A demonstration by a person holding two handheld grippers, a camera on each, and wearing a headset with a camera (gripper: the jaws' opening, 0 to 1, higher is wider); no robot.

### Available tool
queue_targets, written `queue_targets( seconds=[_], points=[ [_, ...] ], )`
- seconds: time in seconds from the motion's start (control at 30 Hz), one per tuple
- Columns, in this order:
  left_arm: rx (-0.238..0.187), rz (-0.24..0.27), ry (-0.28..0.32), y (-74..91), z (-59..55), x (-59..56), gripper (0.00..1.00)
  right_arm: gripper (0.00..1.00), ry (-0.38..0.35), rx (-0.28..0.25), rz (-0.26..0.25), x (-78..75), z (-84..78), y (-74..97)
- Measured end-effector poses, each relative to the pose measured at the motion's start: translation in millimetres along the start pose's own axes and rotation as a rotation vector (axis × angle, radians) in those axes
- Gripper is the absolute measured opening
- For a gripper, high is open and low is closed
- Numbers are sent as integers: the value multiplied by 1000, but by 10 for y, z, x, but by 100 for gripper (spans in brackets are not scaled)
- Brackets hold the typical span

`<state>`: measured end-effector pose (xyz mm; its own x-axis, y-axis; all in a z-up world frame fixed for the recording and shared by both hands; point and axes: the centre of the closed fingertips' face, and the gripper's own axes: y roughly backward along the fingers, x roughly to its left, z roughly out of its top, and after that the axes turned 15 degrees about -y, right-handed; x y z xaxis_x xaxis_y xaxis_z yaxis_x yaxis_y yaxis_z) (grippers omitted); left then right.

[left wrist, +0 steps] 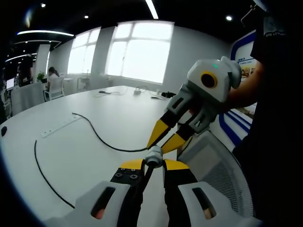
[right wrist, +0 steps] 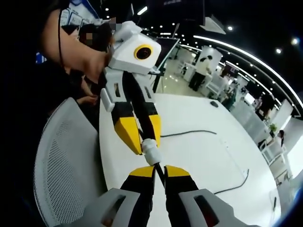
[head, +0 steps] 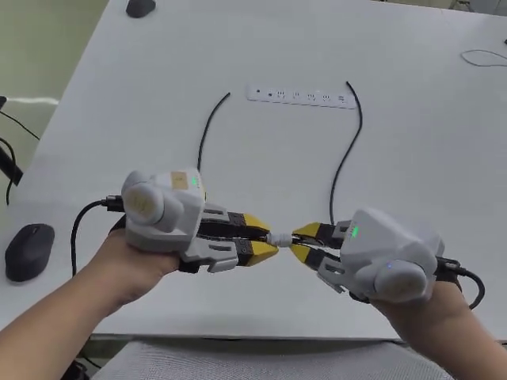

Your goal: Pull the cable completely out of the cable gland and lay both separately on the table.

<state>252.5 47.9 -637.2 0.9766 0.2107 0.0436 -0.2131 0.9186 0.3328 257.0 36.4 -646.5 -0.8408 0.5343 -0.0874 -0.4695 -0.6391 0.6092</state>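
**Tip to tip over the table's near edge**

The two grippers meet nose to nose above the front edge of the white table (head: 412,142). The left gripper (head: 269,237) has its yellow-tipped jaws clenched on the small white cable gland (head: 280,237), which hangs in the air between the two sets of tips. The right gripper (head: 297,241) comes in from the other side, its jaws pinched tight on the black cable (head: 332,202) right where it leaves the gland. The right gripper view shows that thin black line running down the narrow gap between its own jaws.

From the right gripper the cable runs away across the tabletop. A second black stretch lies on the left, curving toward the power strip (head: 299,96) at the back. A dark computer mouse (head: 29,249) sits at the table's left edge, well apart from the work.
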Motion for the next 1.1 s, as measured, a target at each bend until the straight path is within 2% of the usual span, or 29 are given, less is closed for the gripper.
queue_targets(
  seconds=[0.33,0.73,1.1],
  points=[
    [6,27,-27,23,25,63,15,0,-71,-31,-41,-43,43,-23],
    [18,40,-34,6,13,92,15,0,-120,-18,-38,-75,14,-58],
    [11,50,-24,11,4,87,15,0,-164,-21,-43,-108,-47,-48]
  ],
)
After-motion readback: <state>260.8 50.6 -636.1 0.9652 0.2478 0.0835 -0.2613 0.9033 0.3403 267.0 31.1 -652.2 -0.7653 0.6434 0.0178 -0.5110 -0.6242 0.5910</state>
